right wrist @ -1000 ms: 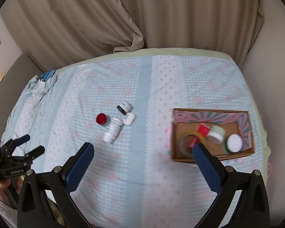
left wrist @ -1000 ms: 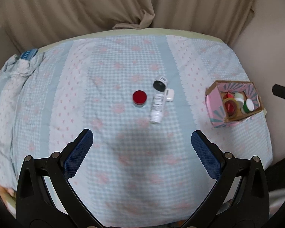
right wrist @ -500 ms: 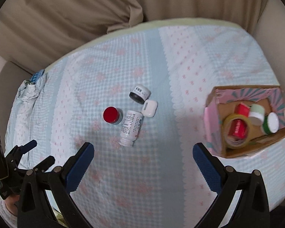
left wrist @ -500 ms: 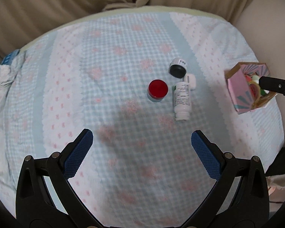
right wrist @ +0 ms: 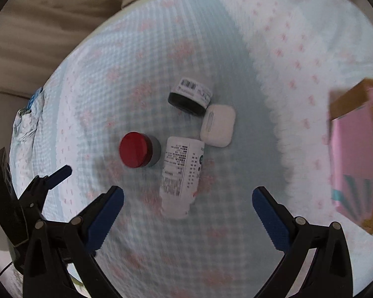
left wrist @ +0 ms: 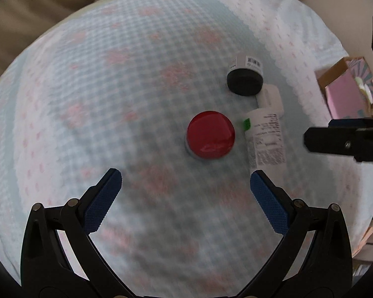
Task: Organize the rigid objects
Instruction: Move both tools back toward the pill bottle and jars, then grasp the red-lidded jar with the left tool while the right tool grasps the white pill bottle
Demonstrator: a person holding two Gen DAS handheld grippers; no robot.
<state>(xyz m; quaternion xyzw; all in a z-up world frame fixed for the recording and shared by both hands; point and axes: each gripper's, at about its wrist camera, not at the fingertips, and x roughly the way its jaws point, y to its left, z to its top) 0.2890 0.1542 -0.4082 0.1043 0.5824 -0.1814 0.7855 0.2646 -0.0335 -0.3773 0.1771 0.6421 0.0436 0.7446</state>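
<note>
A red-lidded jar (left wrist: 210, 135) (right wrist: 139, 153), a white bottle lying on its side (left wrist: 265, 139) (right wrist: 181, 173), a white earbud case (left wrist: 269, 98) (right wrist: 218, 125) and a black-lidded jar on its side (left wrist: 246, 75) (right wrist: 190, 98) sit close together on the checked bedspread. My left gripper (left wrist: 185, 191) is open and empty, just short of the red jar. My right gripper (right wrist: 187, 206) is open and empty, its jaws either side of the white bottle's near end. Each gripper shows at the edge of the other's view.
A pink cardboard box (left wrist: 348, 92) (right wrist: 355, 159) with small items inside stands at the right edge of the bed. Beige curtains (right wrist: 62, 12) hang behind the bed. A bunched cloth (right wrist: 27, 121) lies at the left edge.
Both grippers have moved forward and down toward the cluster of objects, which now looks much larger. The objects have not moved.
</note>
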